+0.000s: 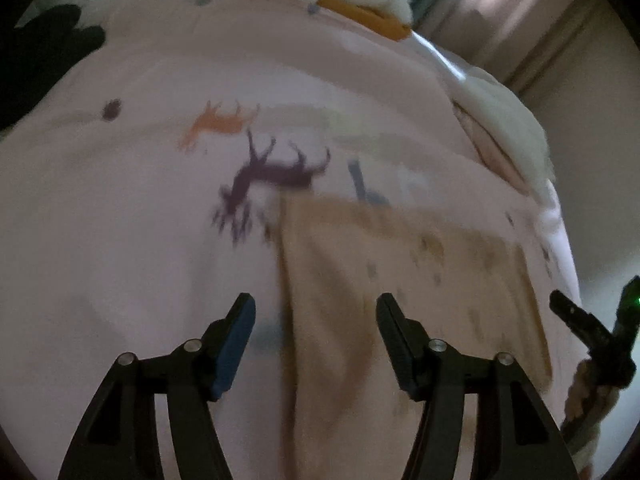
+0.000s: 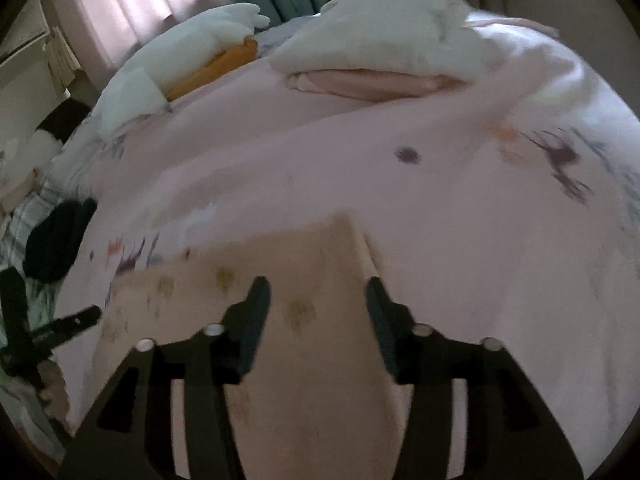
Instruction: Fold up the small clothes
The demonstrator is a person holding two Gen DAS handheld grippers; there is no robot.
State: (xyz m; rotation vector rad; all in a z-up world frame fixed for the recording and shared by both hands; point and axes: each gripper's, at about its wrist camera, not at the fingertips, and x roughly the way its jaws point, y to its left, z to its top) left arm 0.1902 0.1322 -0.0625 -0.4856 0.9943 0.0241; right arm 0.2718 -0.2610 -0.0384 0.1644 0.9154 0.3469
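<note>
Bed, pink animal-print cover (image 2: 360, 184). On it: tan patterned garment (image 2: 296, 280), lower centre; white folded cloth (image 2: 380, 36) over pink folded item (image 2: 368, 82), top centre; white-and-orange plush (image 2: 216, 52), upper left; black item (image 2: 56, 240), left edge.

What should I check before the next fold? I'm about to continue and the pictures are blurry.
1. Left gripper open, nothing pinched: ok.
2. Right gripper open, nothing pinched: ok.
3. Beige cloth lies flat on the pink bedsheet: ok.
4. Cloth edge lined up with each gripper: ok; left edge sits between the left fingers, right edge between the right ones.
5. Folded layers aligned: cannot tell, too blurred.
6. White pile and black item away from the cloth: ok.
</note>
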